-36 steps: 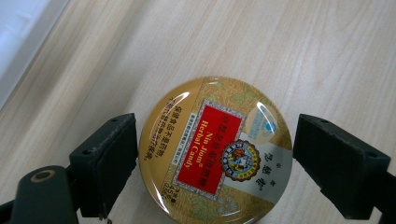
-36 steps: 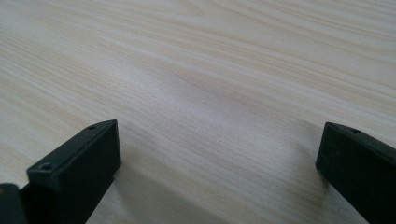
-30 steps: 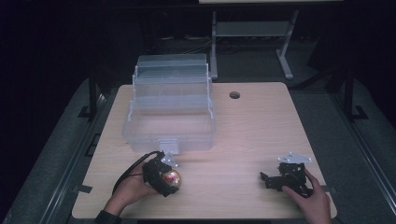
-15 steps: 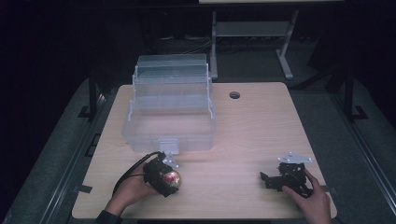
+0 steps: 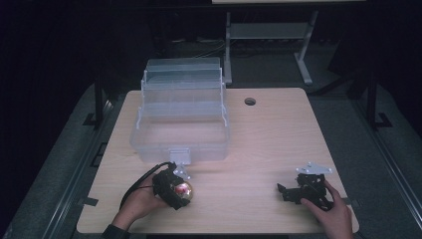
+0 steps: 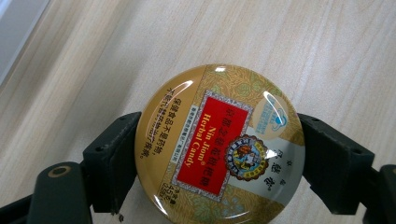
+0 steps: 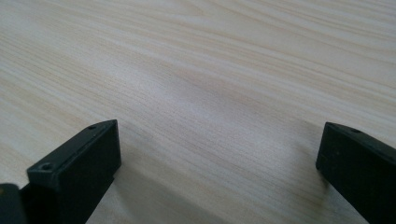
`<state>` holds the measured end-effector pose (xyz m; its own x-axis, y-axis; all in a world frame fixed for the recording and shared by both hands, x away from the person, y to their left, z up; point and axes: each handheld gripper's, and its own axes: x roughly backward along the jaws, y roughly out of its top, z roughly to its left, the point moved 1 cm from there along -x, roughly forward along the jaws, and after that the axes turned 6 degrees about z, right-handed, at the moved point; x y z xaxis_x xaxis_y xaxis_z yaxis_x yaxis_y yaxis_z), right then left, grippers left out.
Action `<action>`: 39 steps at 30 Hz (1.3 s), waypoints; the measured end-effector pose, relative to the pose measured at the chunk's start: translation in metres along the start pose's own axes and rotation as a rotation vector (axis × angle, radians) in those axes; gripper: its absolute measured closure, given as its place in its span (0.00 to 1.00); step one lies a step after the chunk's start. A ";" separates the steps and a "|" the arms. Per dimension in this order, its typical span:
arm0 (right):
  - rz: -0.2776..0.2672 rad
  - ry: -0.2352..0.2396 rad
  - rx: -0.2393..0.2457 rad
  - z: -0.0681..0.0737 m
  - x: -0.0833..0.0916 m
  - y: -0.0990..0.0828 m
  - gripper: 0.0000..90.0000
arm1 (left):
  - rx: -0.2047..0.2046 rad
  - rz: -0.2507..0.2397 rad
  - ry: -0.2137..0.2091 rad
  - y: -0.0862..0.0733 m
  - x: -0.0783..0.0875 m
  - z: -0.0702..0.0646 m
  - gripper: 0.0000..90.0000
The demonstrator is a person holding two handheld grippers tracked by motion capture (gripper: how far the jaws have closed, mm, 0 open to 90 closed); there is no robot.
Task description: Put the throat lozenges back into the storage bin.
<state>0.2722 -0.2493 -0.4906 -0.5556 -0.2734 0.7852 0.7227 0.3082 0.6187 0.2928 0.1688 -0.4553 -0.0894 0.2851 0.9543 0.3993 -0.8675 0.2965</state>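
Nearest us, our left gripper (image 5: 175, 191) has its jaws clamped on the rim of a round candy tin (image 6: 219, 144), one pad on each side, lid facing the camera. In the high view the tin (image 5: 181, 189) sits low over the table (image 5: 268, 134), near its front left edge; we cannot tell whether it rests on the wood or hangs just above it. Our right gripper (image 5: 303, 191) waits at the front right, well apart, jaws spread wide over bare wood with nothing between them.

Just beyond the tin stands the clear box (image 5: 181, 117), its tiers fanned open, the latch at its front wall close to our left gripper.

We judge the grasp made and the carry about to begin. The next move calls for lifting the tin above the front wall, moving forward, and lowering it into the bottom compartment before we loosen the jaws.
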 end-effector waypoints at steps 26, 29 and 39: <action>0.000 0.000 0.000 0.000 0.000 0.000 0.00 | 0.011 -0.024 -0.022 0.001 0.012 -0.002 0.22; 0.000 0.000 0.000 0.000 0.000 0.000 0.00 | 0.017 -0.029 -0.026 0.001 0.014 -0.002 0.22; 0.000 0.000 0.000 0.000 0.000 0.000 0.00 | 0.030 -0.040 -0.035 0.002 0.024 -0.002 0.22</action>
<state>0.2722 -0.2493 -0.4906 -0.5555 -0.2736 0.7852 0.7227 0.3082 0.6186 0.2900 0.1732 -0.4323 -0.0739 0.3342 0.9396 0.4230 -0.8427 0.3330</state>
